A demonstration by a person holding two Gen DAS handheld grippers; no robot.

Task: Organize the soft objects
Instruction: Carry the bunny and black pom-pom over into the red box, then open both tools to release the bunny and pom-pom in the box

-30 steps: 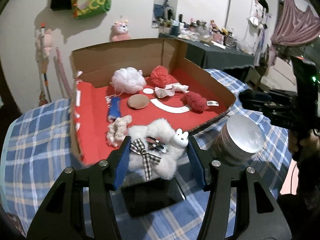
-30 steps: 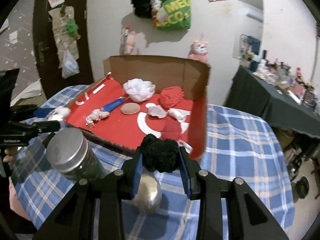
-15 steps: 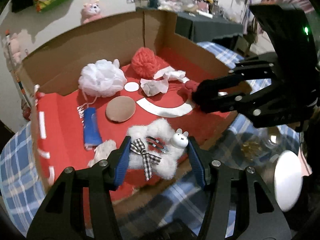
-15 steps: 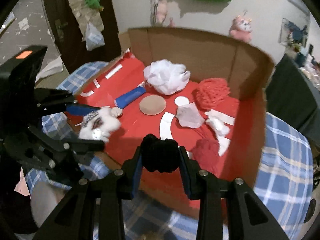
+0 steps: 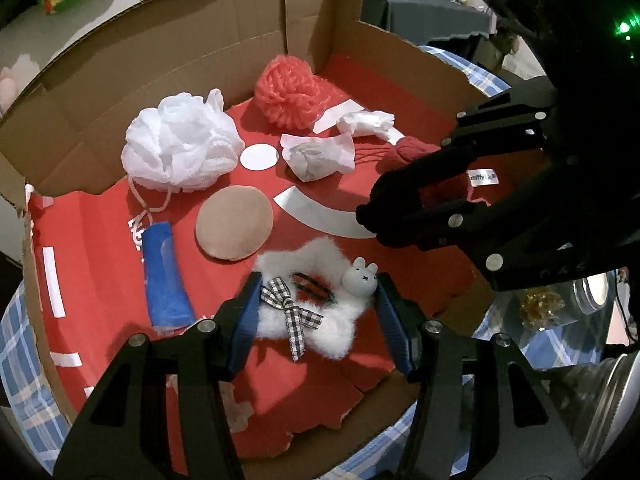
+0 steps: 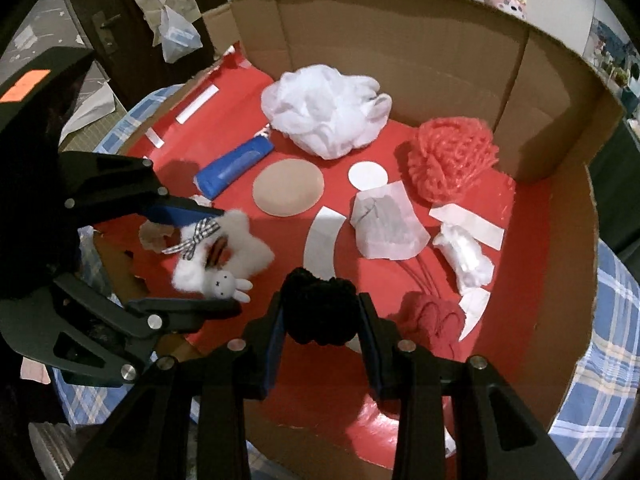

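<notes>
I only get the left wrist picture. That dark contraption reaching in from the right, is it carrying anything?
Observer: Yes. The right tongs are shut on a black fluffy pom-pom.
Operator: Where is it hanging?
Observer: Over the red floor of the open cardboard box, right beside a dark red yarn bundle.
Operator: What lies off to my left?
Observer: A dark wooden door with a clear plastic bag hanging in front of it.

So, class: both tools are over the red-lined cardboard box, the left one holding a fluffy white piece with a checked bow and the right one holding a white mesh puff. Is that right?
Not quite. The right tool holds a black fuzzy ball, as the right wrist view shows. The white mesh puff lies in the box. The left tool does hold the fluffy white piece.
</notes>
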